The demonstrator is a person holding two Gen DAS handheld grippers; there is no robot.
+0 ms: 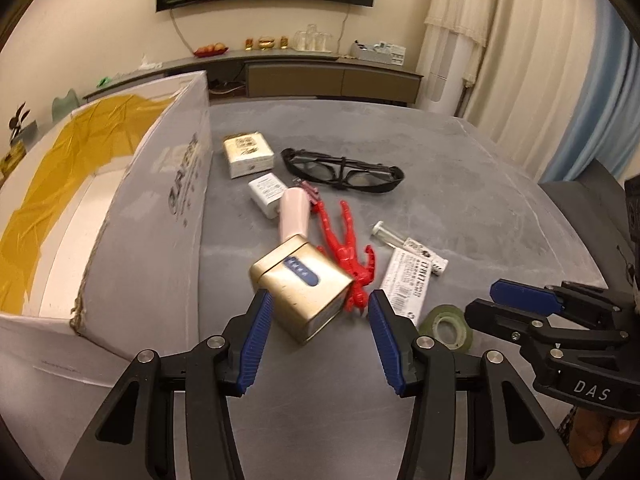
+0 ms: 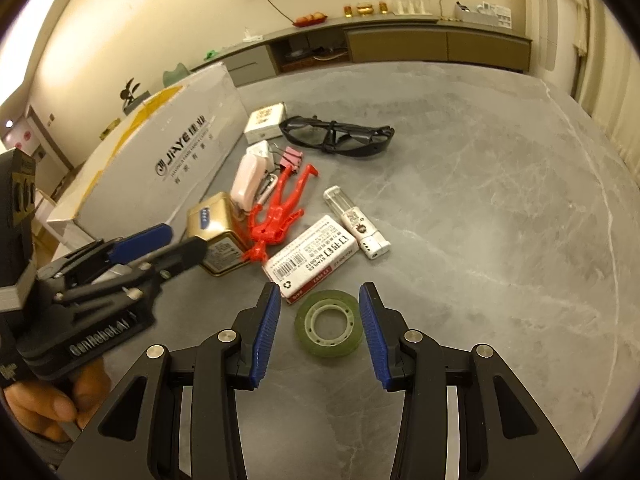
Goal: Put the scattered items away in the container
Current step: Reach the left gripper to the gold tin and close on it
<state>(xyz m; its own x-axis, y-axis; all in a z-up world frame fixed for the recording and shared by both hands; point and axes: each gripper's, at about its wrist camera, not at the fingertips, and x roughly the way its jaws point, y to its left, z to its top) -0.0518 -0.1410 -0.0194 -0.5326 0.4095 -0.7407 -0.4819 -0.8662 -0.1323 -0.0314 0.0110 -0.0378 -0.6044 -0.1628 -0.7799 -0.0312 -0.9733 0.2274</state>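
Note:
My left gripper [image 1: 320,304] is open, its blue pads on either side of the near end of a gold tin [image 1: 304,288] lying tilted on the grey table. The tin leans against a red toy figure [image 1: 348,248]. To the left stands the white cardboard box [image 1: 160,208], its top open. My right gripper [image 2: 320,296] is open too, low over the table, with a green tape roll [image 2: 329,323] flat between its fingers. The right wrist view also takes in the left gripper [image 2: 186,240] beside the gold tin [image 2: 218,236], and the box [image 2: 168,160].
Scattered on the table [image 2: 480,220] are black glasses [image 2: 336,136], a staples box [image 2: 312,258], a small white bottle [image 2: 356,222], a pink device [image 2: 248,180], a white charger [image 2: 260,150], a pink binder clip [image 2: 292,158] and a small white box [image 2: 266,120]. A sideboard lines the far wall.

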